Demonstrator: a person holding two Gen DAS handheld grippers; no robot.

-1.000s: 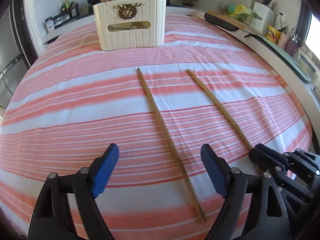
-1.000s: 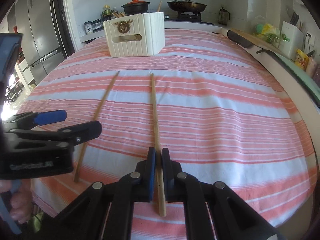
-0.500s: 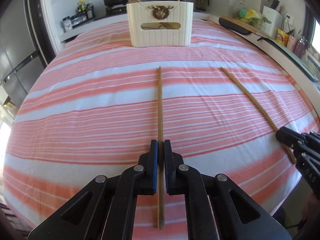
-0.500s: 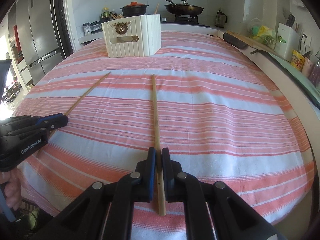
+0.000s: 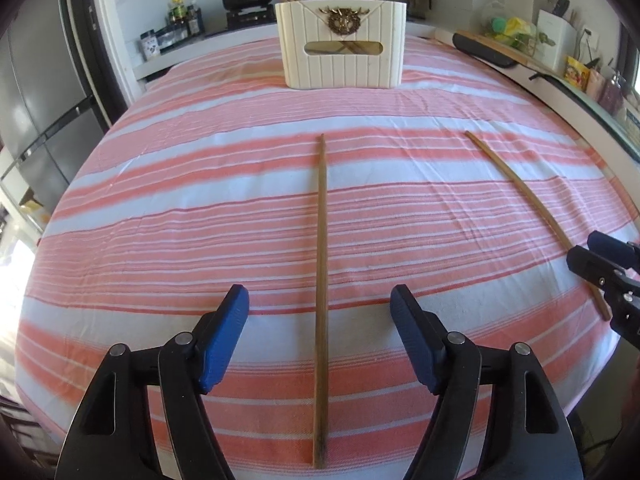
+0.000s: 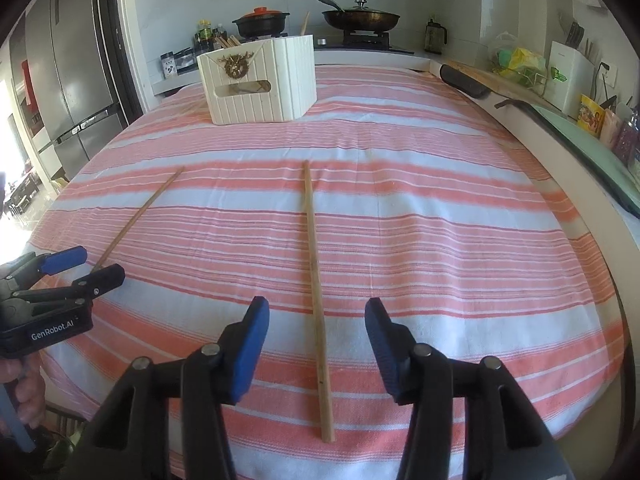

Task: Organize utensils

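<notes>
Two long wooden chopsticks lie on the striped cloth. The left chopstick (image 5: 321,264) runs between the blue pads of my open left gripper (image 5: 320,334); it also shows in the right wrist view (image 6: 136,218). The right chopstick (image 6: 316,292) lies between the pads of my open right gripper (image 6: 316,338); it also shows in the left wrist view (image 5: 532,208). Neither gripper touches a chopstick. A cream utensil box (image 5: 342,44) with several chopsticks in it stands at the far side; it also shows in the right wrist view (image 6: 260,80).
A red and white striped cloth (image 5: 200,200) covers the table. Behind it is a counter with a stove, pots (image 6: 260,20) and bottles. A fridge (image 6: 68,92) stands at the left. A cutting board and jars line the right counter (image 6: 560,92).
Both grippers were shut on their chopsticks half a second ago; both have now opened and the chopsticks lie free on the cloth. The left gripper had closed just before that.
</notes>
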